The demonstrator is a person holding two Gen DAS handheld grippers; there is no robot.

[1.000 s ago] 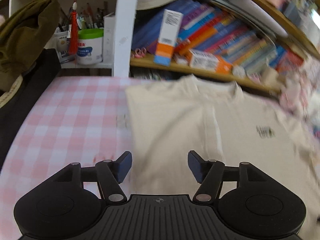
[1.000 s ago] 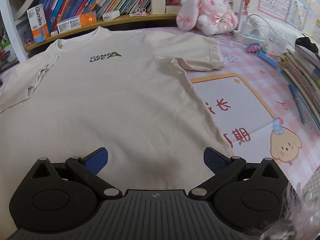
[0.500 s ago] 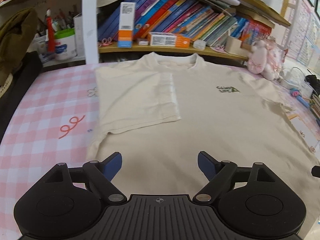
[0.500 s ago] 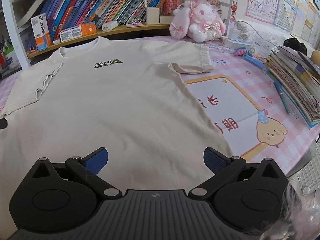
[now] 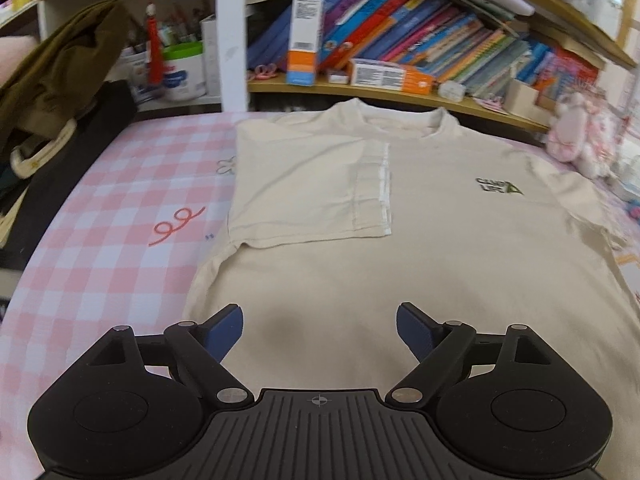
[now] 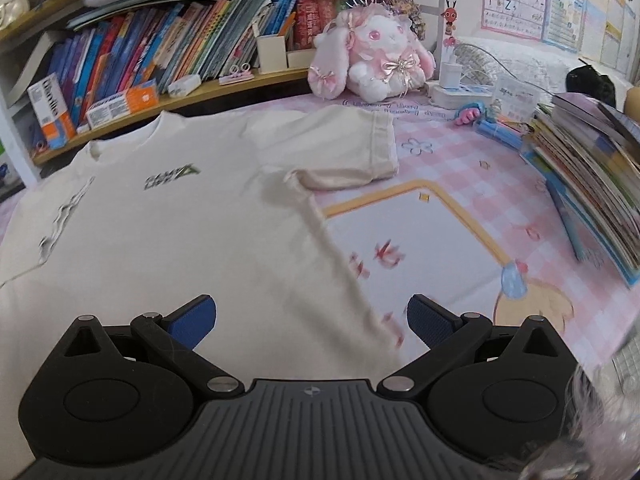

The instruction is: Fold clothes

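A cream T-shirt (image 5: 440, 248) lies face up on the pink checked table, collar toward the bookshelf. Its left sleeve (image 5: 312, 192) is folded inward onto the chest. The other sleeve (image 6: 344, 152) still lies spread out to the right. A small dark logo (image 6: 172, 174) marks the chest. My left gripper (image 5: 320, 332) hovers open over the shirt's lower left part, nothing between its blue pads. My right gripper (image 6: 312, 322) hovers open over the shirt's right side edge, also holding nothing.
A bookshelf (image 5: 400, 92) full of books runs along the far edge. A pink plush rabbit (image 6: 372, 64) sits at the back right. A stack of books (image 6: 592, 184) lies at the right. A dark bag and olive cloth (image 5: 52, 92) stand at the left.
The left gripper let go of the folded sleeve, opened wider and drew back toward the shirt's lower part. The right gripper swung to the right, over the shirt's side edge.
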